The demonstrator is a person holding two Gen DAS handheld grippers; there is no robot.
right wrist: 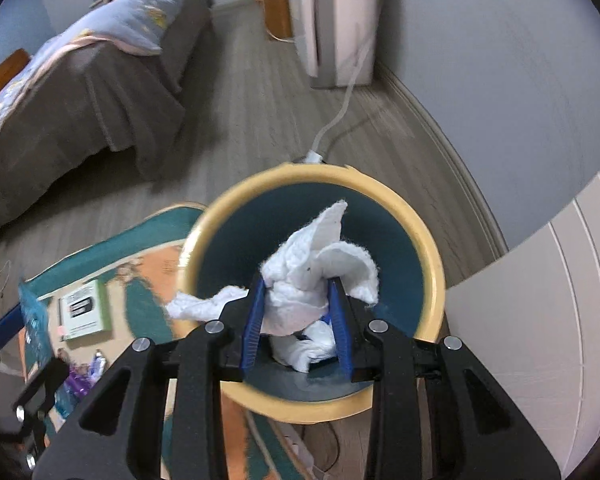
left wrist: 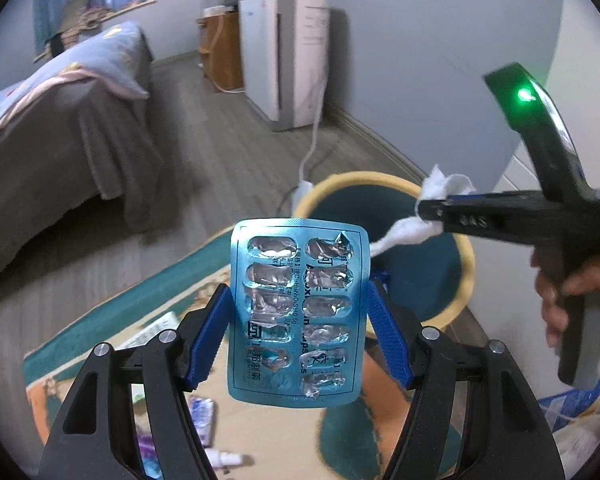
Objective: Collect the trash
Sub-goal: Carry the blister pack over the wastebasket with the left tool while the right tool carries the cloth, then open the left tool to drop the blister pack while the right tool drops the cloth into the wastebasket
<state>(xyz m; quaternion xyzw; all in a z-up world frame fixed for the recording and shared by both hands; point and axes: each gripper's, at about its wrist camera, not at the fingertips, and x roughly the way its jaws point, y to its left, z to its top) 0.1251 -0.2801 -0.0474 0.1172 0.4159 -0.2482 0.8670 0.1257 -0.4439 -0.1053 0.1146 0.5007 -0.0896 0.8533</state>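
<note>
My left gripper (left wrist: 300,300) is shut on an empty blue blister pack (left wrist: 298,312), held upright between its blue pads above a patterned rug. Behind the pack stands a round bin (left wrist: 466,264) with a yellow rim and a dark teal inside. My right gripper (right wrist: 298,300) is shut on a crumpled white tissue (right wrist: 312,276) and hangs straight over the bin (right wrist: 432,248). In the left wrist view the right gripper (left wrist: 432,212) comes in from the right, held by a hand (left wrist: 572,296), with the tissue (left wrist: 404,228) over the bin's mouth.
More litter lies on the rug (left wrist: 268,424): a white and green box (right wrist: 84,308), purple wrappers (left wrist: 200,412) and a small white tube (left wrist: 228,458). A bed (left wrist: 60,148) stands at the left. A white appliance (left wrist: 288,60) with a cable stands by the far wall. A white cabinet (right wrist: 540,320) is right of the bin.
</note>
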